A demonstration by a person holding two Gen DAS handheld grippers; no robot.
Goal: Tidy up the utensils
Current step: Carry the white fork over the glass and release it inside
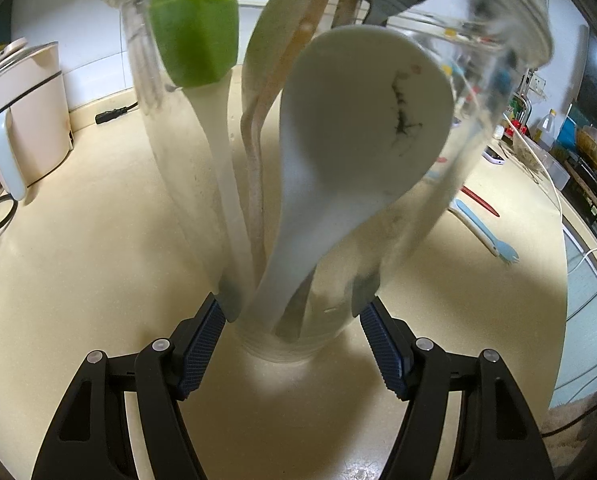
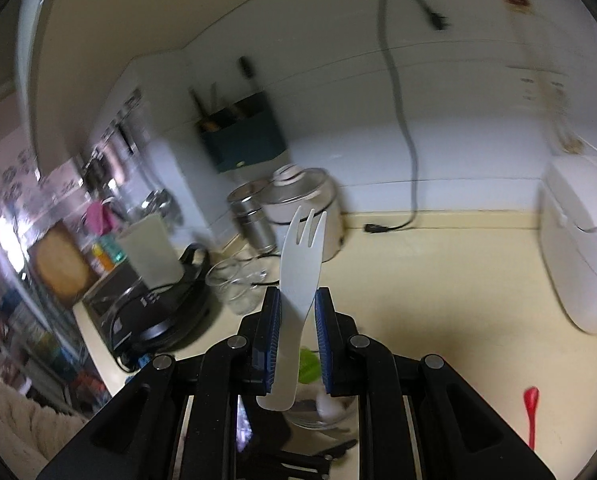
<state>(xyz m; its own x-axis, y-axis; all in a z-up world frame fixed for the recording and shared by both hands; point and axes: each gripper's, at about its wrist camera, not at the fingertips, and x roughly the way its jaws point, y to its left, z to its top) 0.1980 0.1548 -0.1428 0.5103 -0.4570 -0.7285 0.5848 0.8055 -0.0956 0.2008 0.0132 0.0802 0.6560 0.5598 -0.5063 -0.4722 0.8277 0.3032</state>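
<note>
My left gripper (image 1: 292, 320) is shut on a clear glass jar (image 1: 438, 216), its pads on both sides near the base. The jar holds a white spoon (image 1: 362, 120), a green-headed spatula (image 1: 194, 36), a beige spoon (image 1: 274, 60) and other utensils. My right gripper (image 2: 296, 312) is shut on a white plastic fork (image 2: 300, 264), tines pointing up and away. Below it the jar (image 2: 322, 412) with the green spatula (image 2: 308, 366) shows between the fingers. A light blue fork (image 1: 486, 232) and a red utensil (image 1: 480, 202) lie on the counter right of the jar. A red spoon (image 2: 531, 412) lies at lower right.
A beige countertop (image 1: 98, 280) carries a white kettle (image 1: 22, 120) at left, and bottles (image 1: 546, 128) and boxes at far right. In the right wrist view stand a pot with lid (image 2: 306, 208), a steel canister (image 2: 254, 220), an empty glass (image 2: 234, 284), a white appliance (image 2: 578, 240) and a hanging cable (image 2: 402, 112).
</note>
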